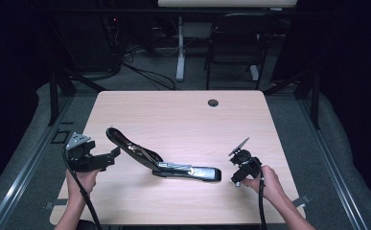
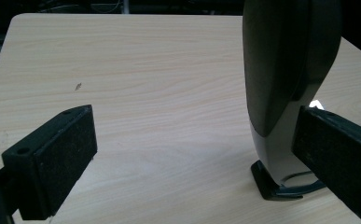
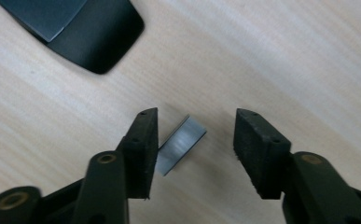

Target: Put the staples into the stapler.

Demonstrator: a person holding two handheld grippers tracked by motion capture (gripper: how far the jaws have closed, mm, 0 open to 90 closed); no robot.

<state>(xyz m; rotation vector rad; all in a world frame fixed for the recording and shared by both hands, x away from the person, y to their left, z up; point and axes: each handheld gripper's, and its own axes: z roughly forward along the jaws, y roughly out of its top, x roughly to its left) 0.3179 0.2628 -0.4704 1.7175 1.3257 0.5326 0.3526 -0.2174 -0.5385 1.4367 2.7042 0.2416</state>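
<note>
The stapler (image 1: pixel 161 160) lies swung open mid-surface (image 1: pixel 183 115), its top arm raised toward the left gripper (image 1: pixel 107 157) and its base stretching right. A strip of staples (image 3: pixel 180 144) lies flat on the wood between the jaws of the right gripper (image 3: pixel 194 149), just past the stapler's rounded end. The likely trouble: the strip is thin and flat, so closing jaws may skate over it or snap it apart. The raised arm could also tip if nudged sideways. The left jaws stand wide open, one pad beside the upright arm, apparently touching without gripping. The right jaws are half open and hold nothing.
</note>
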